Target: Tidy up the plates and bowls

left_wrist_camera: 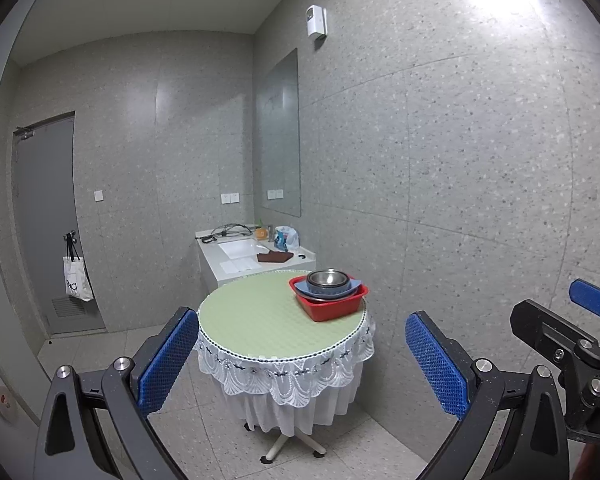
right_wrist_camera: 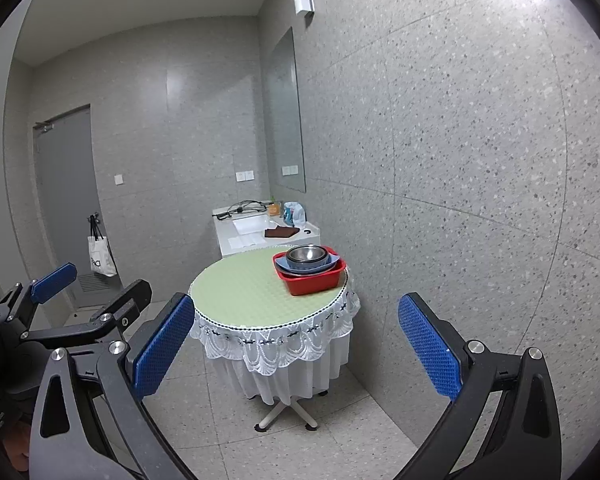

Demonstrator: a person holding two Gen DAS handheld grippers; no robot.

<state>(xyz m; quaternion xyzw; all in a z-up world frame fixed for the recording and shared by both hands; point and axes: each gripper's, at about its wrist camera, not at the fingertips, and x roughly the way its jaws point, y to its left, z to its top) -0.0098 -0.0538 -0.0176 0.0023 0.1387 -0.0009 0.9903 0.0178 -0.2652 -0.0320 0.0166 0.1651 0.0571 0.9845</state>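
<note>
Left wrist view is showing the left gripper (left_wrist_camera: 302, 364) hanging with fingers spread wide and holding nothing, well apart from the round table (left_wrist_camera: 256, 320) at frame centre. Sitting toward the table's right edge is a red basin (left_wrist_camera: 332, 304) carrying a blue plate (left_wrist_camera: 302, 289) and a steel bowl (left_wrist_camera: 327, 279) nested on top (probably stacked for sorting). Right wrist view is showing the right gripper (right_wrist_camera: 296, 340) likewise spread and empty, apparently readying an approach.
</note>
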